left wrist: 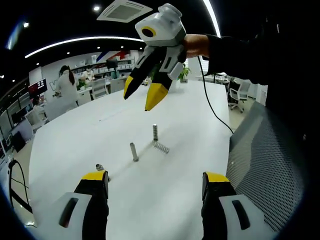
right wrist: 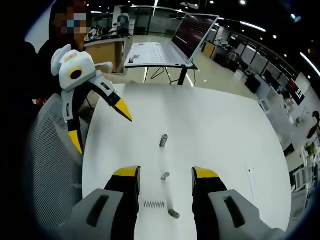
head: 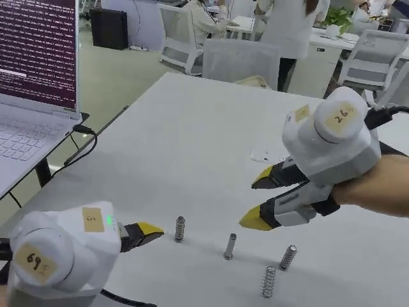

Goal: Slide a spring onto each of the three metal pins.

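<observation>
Three metal pins stand in a row on the white table. The left pin and the right pin each carry a spring. The middle pin is bare. A loose spring lies near the right pin, and the same loose spring lies flat between my right gripper's jaws. My left gripper hovers just left of the left pin, open and holding nothing. My right gripper hangs open above the middle pin, also holding nothing.
An open laptop sits on a stand at the far left, with its cable running along the table's left edge. Office chairs and people stand beyond the table's far edge.
</observation>
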A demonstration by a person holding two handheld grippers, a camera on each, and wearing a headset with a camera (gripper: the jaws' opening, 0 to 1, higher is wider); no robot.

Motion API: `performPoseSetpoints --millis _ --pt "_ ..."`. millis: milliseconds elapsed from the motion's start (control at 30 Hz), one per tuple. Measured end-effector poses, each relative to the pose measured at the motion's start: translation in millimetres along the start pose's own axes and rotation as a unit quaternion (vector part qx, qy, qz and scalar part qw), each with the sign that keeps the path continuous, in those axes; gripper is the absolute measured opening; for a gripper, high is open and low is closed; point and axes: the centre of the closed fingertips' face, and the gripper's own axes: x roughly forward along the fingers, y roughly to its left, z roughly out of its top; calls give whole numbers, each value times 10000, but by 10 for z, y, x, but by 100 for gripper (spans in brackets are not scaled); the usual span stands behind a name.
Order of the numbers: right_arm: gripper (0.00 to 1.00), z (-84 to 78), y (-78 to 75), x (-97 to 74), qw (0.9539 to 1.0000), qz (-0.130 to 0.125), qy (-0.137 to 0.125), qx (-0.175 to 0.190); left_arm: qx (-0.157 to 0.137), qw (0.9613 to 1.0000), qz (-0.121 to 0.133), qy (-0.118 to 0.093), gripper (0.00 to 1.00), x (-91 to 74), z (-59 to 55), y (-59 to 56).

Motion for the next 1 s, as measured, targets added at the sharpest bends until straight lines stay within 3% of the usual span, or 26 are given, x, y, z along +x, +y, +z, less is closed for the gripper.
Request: performPoseSetpoints --millis 367,433,733,1000 --pt "38 -363 55 -339 9985 -305 -171 422 -80 9999 -100 27 71 135 101 -157" --pt "38 -445 68 -383 9980 -360 -180 479 -1 9998 -152 119 71 162 100 -197" --pt "38 -803 156 -471 9960 -445 -117 769 59 9992 -285 290 68 348 147 -250" --pt "39 -919 194 -466 9943 -437 -183 959 75 9980 -320 534 66 617 162 -330"
